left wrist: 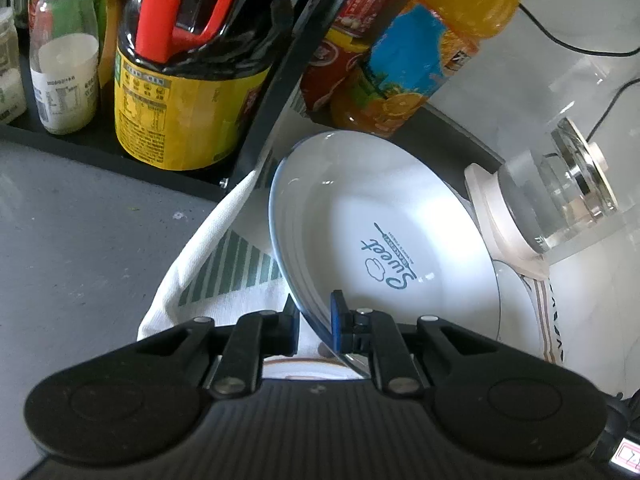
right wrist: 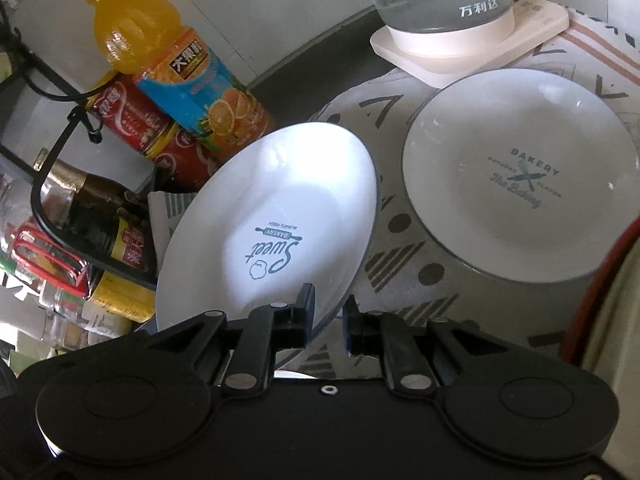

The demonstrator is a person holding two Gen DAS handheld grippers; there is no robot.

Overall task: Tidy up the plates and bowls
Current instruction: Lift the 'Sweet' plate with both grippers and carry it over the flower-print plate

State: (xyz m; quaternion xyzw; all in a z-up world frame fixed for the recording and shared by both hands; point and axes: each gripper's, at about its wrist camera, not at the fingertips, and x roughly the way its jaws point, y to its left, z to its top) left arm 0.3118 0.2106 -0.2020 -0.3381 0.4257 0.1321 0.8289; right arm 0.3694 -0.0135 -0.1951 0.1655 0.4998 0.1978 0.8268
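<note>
A white plate printed "Sweet" (left wrist: 384, 240) is held tilted above the cloth; it also shows in the right wrist view (right wrist: 276, 220). My left gripper (left wrist: 314, 320) is shut on its near rim. My right gripper (right wrist: 328, 320) also straddles the plate's rim and is shut on it. A second white plate printed "Bakery" (right wrist: 520, 176) lies flat on the patterned cloth (right wrist: 404, 276) to the right. Another dish with a brown rim (left wrist: 296, 368) lies just under my left gripper, mostly hidden.
A black rack (left wrist: 256, 120) holds a soy sauce jug (left wrist: 188, 80) and a milk bottle (left wrist: 64, 60). An orange juice bottle (right wrist: 180, 68) and red cans (right wrist: 136, 120) stand behind the plate. A glass kettle (right wrist: 444, 0) on its white base stands at the back right.
</note>
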